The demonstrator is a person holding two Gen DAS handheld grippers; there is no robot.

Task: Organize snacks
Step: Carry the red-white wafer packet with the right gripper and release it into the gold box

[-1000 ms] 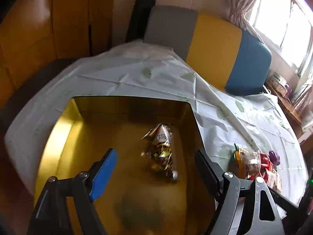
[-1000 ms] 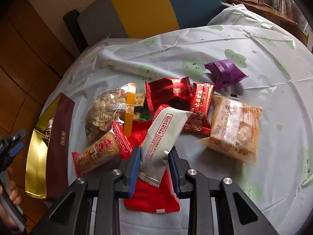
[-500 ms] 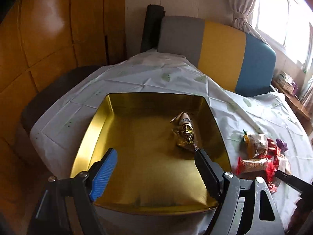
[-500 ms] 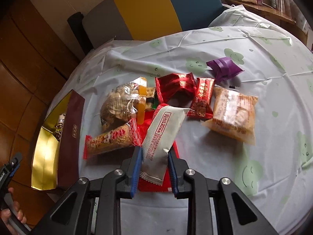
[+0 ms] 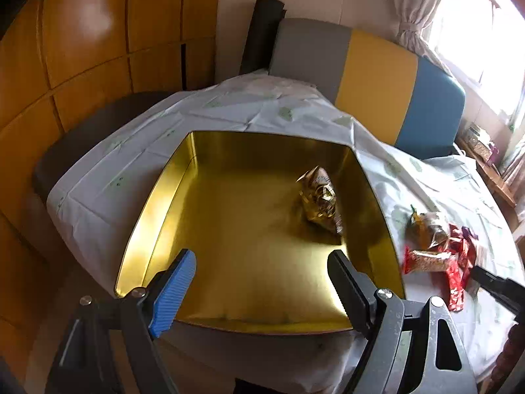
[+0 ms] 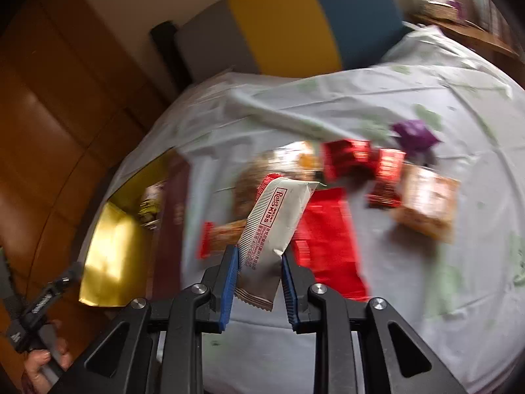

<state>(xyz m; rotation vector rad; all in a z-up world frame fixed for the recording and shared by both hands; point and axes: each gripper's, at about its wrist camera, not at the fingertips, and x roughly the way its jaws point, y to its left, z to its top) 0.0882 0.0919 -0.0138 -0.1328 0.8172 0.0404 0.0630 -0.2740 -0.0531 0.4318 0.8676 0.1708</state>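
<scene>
A gold tin (image 5: 229, 262) sits on the table's left edge with one gold-wrapped snack (image 5: 320, 202) inside near its right wall. My left gripper (image 5: 262, 275) is open and empty, held back over the tin's near edge. My right gripper (image 6: 259, 259) is shut on a white snack packet (image 6: 279, 220) and holds it above the table. Below it lies a pile of snacks: a flat red pack (image 6: 328, 239), a red-ended bar (image 6: 223, 233), a peanut bag (image 6: 262, 174), red foil packs (image 6: 351, 157), an orange cracker pack (image 6: 426, 203), a purple wrapper (image 6: 413, 133). The tin also shows in the right wrist view (image 6: 111, 262).
The round table wears a white cloth (image 6: 361, 344) with green prints. A grey, yellow and blue bench back (image 5: 377, 75) stands behind it. Wooden wall panels (image 5: 65, 49) are on the left. The tin's dark red outer wall (image 6: 170, 229) faces the snack pile.
My left gripper has pulled back from inside the tin, open throughout. My right gripper has lifted the white packet off the pile and swings left; the view is blurred.
</scene>
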